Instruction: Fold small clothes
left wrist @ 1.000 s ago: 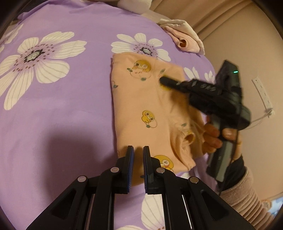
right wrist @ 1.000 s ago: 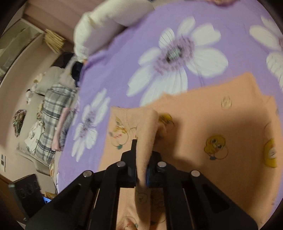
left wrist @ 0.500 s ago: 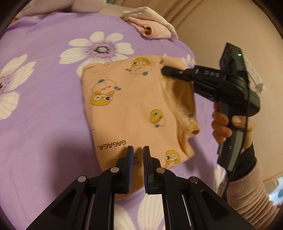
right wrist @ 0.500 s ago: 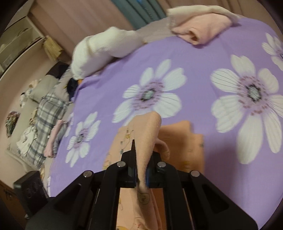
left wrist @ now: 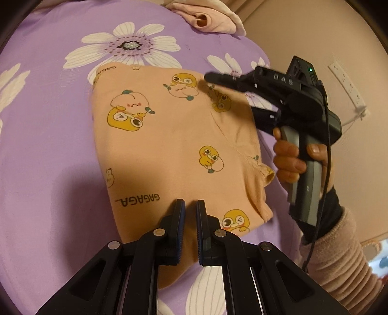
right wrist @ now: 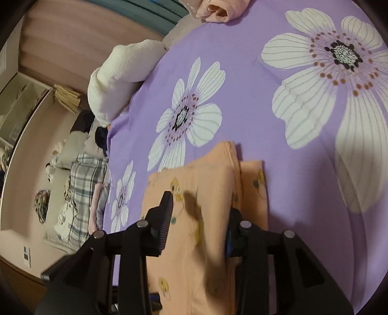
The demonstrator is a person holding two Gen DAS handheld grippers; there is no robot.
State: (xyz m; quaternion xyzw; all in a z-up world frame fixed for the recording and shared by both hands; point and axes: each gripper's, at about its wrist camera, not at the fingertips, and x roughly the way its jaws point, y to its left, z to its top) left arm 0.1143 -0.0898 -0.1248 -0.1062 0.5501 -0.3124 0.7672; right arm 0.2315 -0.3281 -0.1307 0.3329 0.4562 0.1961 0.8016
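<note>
A small peach garment (left wrist: 169, 145) with yellow duck prints lies folded on the purple flowered bedspread (left wrist: 48, 121). It also shows in the right wrist view (right wrist: 206, 218). My left gripper (left wrist: 190, 213) hovers over the garment's near edge, its jaws nearly together with a thin gap and nothing between them. My right gripper (right wrist: 201, 218) is open, its jaws wide apart over the garment's folded edge. In the left wrist view the right gripper (left wrist: 223, 80) sits over the garment's far right corner.
A pink folded garment (left wrist: 208, 17) lies at the bed's far edge. A white pillow (right wrist: 121, 75) lies at the bed's side. Plaid bedding (right wrist: 80, 193) lies on the floor beyond. A wall with a power strip (left wrist: 346, 84) is to the right.
My right gripper was shut on a fold of the peach garment; it has laid the fold down and opened. My left gripper has moved closer over the garment.
</note>
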